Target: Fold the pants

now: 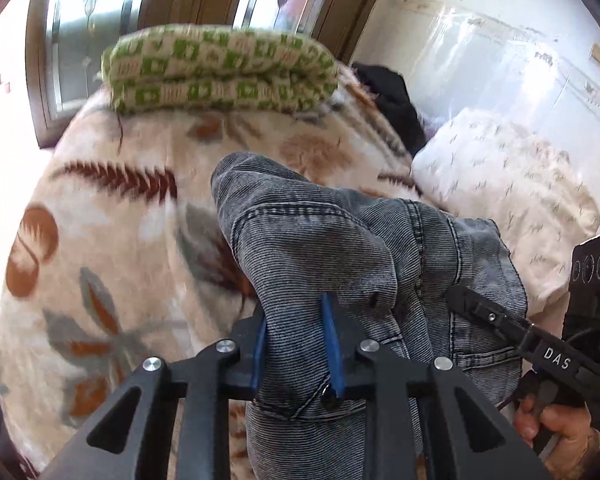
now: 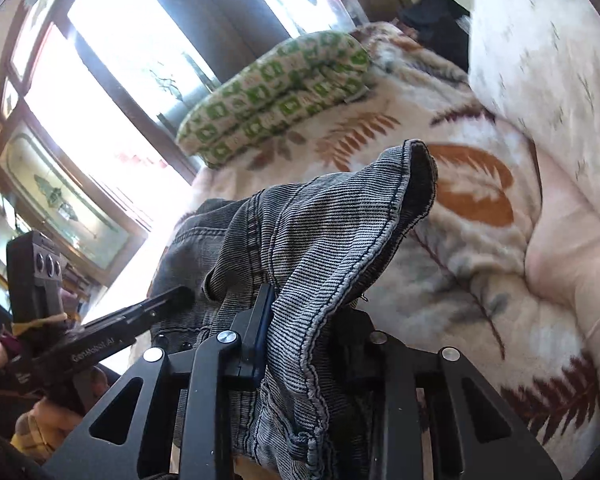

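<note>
A: Jeans [image 1: 312,248], grey washed denim, fine ribbed weave, double-stitched seams. Bunched and lifted above a fleece blanket [image 1: 112,208] on the bed, near centre.

B: Left gripper [image 1: 298,344]?

A: Clamped on a fold of the denim, blue pads pressing both sides; a pocket edge and a rivet sit just below. Black angular frame, silver bolts.

B: Right gripper [image 2: 300,320]?

A: Closed on denim too. Left blue pad shows against the cloth; the other finger is buried under the draped fabric. A hem with dark lining peaks up far of it.

B: Any writing?

A: "DAS" in white on the right gripper's arm, seen from the left wrist. The left gripper's arm reads something like "GenRobot.AI", blurry.

B: Background?

A: Blanket is plush, cream with rust and brown fern leaves. Folded green-and-cream checked knit throw [image 1: 220,72] at the far edge, by wood-framed windows. White patterned pillow [image 1: 500,184] far right, dark garment [image 1: 392,100] behind it.
</note>
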